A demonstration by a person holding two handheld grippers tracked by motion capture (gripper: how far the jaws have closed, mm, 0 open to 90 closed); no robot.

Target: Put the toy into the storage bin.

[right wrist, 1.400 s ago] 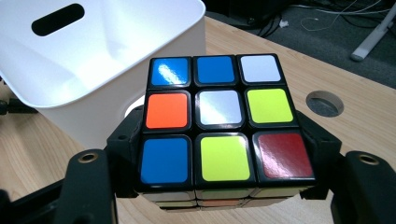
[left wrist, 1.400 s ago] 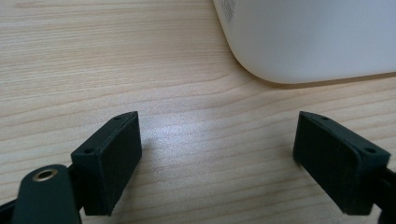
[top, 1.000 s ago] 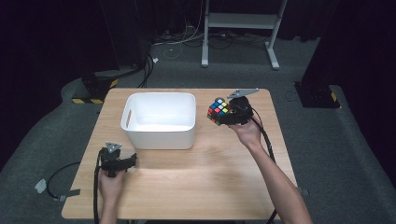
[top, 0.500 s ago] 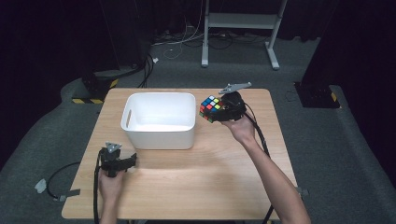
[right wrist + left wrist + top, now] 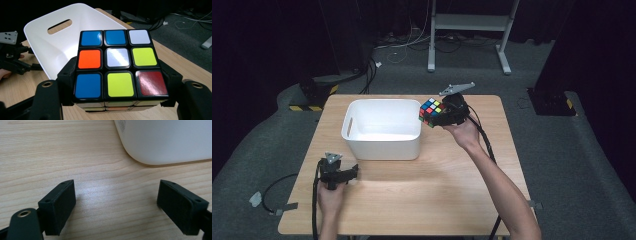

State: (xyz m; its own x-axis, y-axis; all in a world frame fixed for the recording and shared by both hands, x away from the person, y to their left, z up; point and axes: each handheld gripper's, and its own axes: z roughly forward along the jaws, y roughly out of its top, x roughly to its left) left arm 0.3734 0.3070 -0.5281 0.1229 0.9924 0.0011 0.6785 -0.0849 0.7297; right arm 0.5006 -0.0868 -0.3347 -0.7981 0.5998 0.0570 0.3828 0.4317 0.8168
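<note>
A scrambled colour cube (image 5: 430,111) (image 5: 117,66) is clamped between the jaws of my right gripper (image 5: 438,116) (image 5: 117,87), lifted above the table just at the right rim of the white tub (image 5: 382,127) (image 5: 52,47). The tub looks bare inside in the high view. My left gripper (image 5: 349,173) (image 5: 123,206) rests low over the wood at the front left, just before the tub's front left corner (image 5: 165,142). Its jaws stand wide apart with only table between them.
The wooden table (image 5: 452,190) has open surface in front of and right of the tub. Cables trail from both grippers off the front edge. A metal stand (image 5: 472,22) and cables lie on the grey floor beyond the table.
My right gripper has carried the cube up and to the left, from beside the tub's right wall to its right rim. The left gripper has stayed put.
</note>
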